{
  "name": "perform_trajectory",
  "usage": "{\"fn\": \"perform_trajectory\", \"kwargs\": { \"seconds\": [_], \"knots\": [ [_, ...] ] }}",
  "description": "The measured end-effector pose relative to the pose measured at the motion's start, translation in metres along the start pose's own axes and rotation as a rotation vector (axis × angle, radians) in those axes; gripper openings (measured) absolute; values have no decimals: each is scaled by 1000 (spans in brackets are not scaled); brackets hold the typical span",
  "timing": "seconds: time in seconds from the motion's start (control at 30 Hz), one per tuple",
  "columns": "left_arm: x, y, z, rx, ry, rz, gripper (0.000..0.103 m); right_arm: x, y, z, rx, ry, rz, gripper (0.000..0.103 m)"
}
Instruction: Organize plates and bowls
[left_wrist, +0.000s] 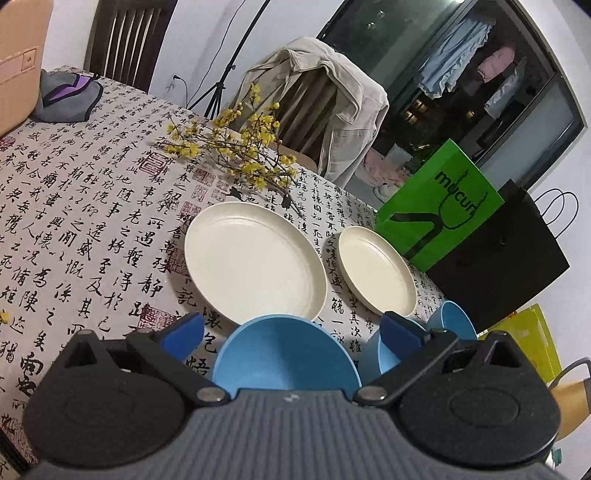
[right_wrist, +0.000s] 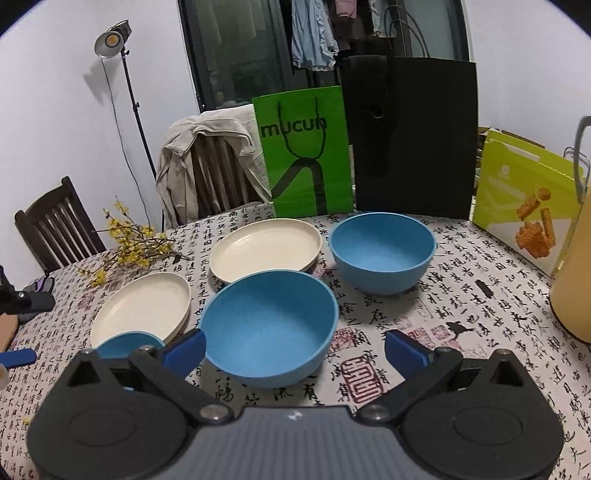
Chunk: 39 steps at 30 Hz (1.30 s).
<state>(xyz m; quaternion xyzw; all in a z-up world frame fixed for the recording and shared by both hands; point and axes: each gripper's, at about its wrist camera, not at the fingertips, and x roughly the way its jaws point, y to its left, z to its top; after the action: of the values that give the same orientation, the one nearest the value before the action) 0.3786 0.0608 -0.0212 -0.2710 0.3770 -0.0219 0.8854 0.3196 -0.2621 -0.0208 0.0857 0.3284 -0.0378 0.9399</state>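
Three blue bowls and two cream plates rest on a calligraphy-print tablecloth (left_wrist: 74, 206). In the left wrist view, my left gripper (left_wrist: 291, 328) is open, its fingers on either side of a blue bowl (left_wrist: 284, 358) without touching it. A second blue bowl (left_wrist: 376, 356) sits partly behind the right finger, and a third blue bowl (left_wrist: 452, 319) lies beyond. The large plate (left_wrist: 255, 258) and small plate (left_wrist: 376, 271) lie ahead. My right gripper (right_wrist: 295, 350) is open around the middle blue bowl (right_wrist: 271, 328). Another bowl (right_wrist: 382, 251) and both plates (right_wrist: 144, 306) (right_wrist: 266, 245) lie further off.
A green paper bag (right_wrist: 308, 155) and a black bag (right_wrist: 410, 140) stand at the table's far edge, beside a yellow-green box (right_wrist: 524, 203). A yellow jug (right_wrist: 572, 280) stands at the right. A yellow flower branch (left_wrist: 236, 151), a grey cloth (left_wrist: 70, 96) and jacket-draped chair (left_wrist: 325, 110) lie beyond the plates.
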Motion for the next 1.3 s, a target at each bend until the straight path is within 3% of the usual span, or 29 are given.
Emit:
{"fn": "perform_trajectory", "kwargs": {
  "seconds": [0.3, 0.6, 0.73, 0.9, 1.17, 1.3],
  "knots": [
    [12, 6, 7, -12, -8, 15, 103, 11, 4, 5, 17, 6, 13, 103],
    [0, 0, 16, 59, -91, -23, 103, 5, 5, 14, 63, -49, 70, 103],
    [-6, -5, 29, 67, -153, 11, 103, 4, 16, 22, 34, -76, 81, 103],
    [5, -3, 52, 27, -150, 40, 103, 12, 34, 33, -8, -91, 98, 103],
    [36, 33, 61, -40, -110, 86, 103, 39, 63, 49, -48, -90, 114, 103],
    [38, 40, 66, -40, -129, 103, 103, 55, 76, 54, -51, -92, 131, 103]
  ]
}}
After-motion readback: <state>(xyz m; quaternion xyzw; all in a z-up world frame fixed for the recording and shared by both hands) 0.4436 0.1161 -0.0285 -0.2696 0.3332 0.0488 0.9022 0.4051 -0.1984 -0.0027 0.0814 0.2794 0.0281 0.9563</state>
